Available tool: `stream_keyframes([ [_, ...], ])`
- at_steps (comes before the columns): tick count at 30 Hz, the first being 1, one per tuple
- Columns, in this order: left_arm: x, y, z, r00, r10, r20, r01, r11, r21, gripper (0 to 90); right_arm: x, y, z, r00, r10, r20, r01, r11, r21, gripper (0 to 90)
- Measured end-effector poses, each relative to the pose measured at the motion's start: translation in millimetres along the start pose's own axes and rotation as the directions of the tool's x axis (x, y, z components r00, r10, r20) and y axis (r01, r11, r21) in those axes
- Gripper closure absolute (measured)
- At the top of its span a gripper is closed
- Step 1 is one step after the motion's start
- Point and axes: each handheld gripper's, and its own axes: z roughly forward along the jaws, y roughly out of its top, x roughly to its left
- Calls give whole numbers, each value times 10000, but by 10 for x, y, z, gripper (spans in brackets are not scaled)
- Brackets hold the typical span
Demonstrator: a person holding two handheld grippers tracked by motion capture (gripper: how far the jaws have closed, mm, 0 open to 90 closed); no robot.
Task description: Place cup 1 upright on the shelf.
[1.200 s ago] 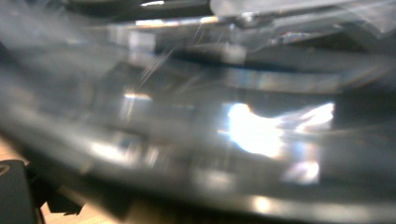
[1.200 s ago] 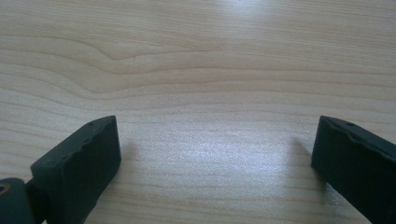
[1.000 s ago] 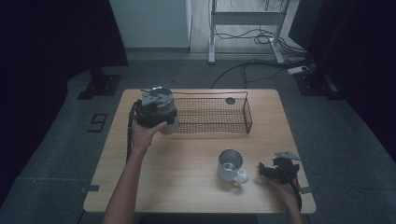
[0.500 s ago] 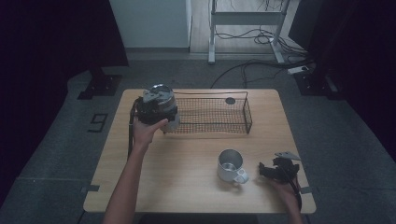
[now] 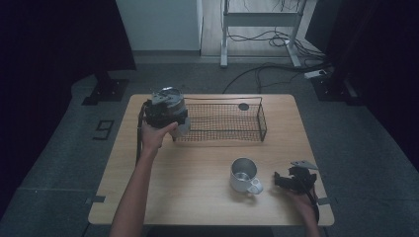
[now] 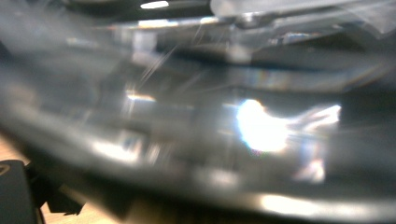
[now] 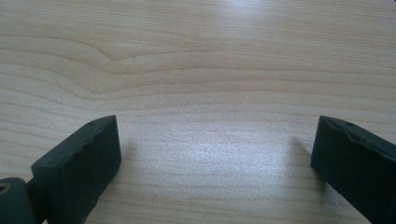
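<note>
high: overhead, faces table (image 5: pixel 197 168) | right: close tabletop | left: blurred close-up

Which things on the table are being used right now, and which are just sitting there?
Being used:
- shiny cup, at the left gripper by the basket's left end
- wire basket

Just sitting there:
- metal mug, standing alone on the table
- dark round thing in the basket
- right gripper, open, resting beside the mug
</note>
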Motion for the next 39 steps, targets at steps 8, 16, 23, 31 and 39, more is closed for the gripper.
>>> stream_keyframes([
  [8, 13, 20, 95, 10000, 42, 27, -43, 9999, 110, 41, -1, 0, -2, 10000, 9, 16, -9, 10000, -5, 17],
  [16, -5, 89, 166, 9999, 93, 83, -94, 9999, 85, 41, -3, 0, -2, 10000, 15, 30, -15, 10000, -15, 19],
  [23, -32, 125, 214, 9997, 241, 30, -241, 9996, 171, 41, -3, 0, -2, 10000, 22, 36, -21, 10000, -17, 20],
  [31, -82, 162, 303, 9995, 284, 165, -288, 9993, 225, 41, -4, -1, -2, 10000, 29, 36, -29, 10000, -22, 21],
  [39, -104, 196, 382, 9989, 389, 246, -400, 9980, 487, 41, -4, -1, -2, 10000, 33, 39, -33, 10000, -24, 21],
])
